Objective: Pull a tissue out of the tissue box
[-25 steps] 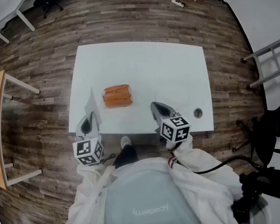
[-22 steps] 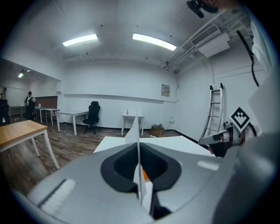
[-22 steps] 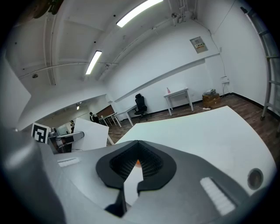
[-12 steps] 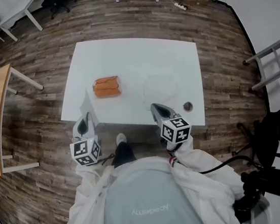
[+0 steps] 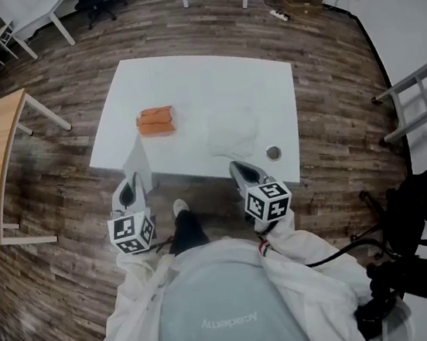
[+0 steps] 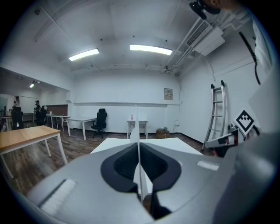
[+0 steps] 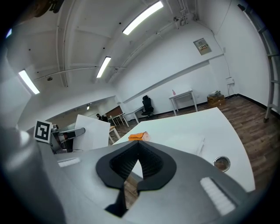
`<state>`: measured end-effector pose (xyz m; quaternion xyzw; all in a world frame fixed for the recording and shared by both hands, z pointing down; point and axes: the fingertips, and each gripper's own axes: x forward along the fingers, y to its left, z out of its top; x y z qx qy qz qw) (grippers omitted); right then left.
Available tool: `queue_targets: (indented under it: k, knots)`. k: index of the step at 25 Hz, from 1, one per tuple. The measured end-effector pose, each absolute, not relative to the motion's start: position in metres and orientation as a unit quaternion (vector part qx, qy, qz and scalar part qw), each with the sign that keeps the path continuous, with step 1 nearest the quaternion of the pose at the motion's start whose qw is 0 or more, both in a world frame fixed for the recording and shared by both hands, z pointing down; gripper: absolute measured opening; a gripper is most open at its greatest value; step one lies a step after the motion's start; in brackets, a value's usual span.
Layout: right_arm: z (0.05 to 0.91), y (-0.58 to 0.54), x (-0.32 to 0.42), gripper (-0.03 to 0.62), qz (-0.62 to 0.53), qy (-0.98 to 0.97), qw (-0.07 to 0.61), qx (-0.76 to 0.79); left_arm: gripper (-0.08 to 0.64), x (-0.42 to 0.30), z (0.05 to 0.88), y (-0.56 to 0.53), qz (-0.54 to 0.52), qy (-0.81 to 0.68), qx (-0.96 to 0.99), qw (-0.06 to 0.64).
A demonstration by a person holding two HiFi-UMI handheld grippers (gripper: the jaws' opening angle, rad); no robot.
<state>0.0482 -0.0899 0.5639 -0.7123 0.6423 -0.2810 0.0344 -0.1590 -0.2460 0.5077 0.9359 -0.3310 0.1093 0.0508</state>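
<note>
From the head view, which step are we on? /K
Pull looks finished to me. left gripper is pinched on the tissue, which stands upright off the near-left corner of the table, well clear of the tissue box. The orange box sits on the table's left half. right gripper hangs off the near edge. /M
Left gripper view? /K
Jaws are pressed together on the sheet, seen edge-on. The box isn't visible there. /M
Right gripper view? /K
Jaw tips meet with nothing between them. The box is straight ahead and the tissue is off to the left. /M
What's in the box? /K
Can't tell, the opening is too small to read. A flat white sheet lies beside it, and a round insert sits near the edge. /M
Next? /K
My guess is set the tissue down. It's limp, so lower it flat before letting go. /M
</note>
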Motion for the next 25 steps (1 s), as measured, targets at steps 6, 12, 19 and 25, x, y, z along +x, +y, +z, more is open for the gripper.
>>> queue_targets:
  k: [6,12,19,25]
  knots:
    - [0.562,-0.072,0.038,0.000,-0.283,0.647,0.037,-0.706,0.000,-0.163,0.506,-0.218,0.112,-0.328,0.937,0.053]
    - [0.561,-0.058,0.023,0.001,-0.284,0.649,0.034,-0.705,0.000,-0.166,0.510,-0.200,0.113,-0.319,0.939,0.059]
    - [0.572,-0.023,0.019,0.001,-0.295,0.627,0.028,-0.721,0.000,-0.162,0.527,-0.175,0.119,-0.295,0.945,0.076]
    - [0.572,-0.005,0.018,0.001,-0.298,0.608,0.027,-0.735,0.000,-0.156,0.530,-0.169,0.120,-0.274,0.951,0.082]
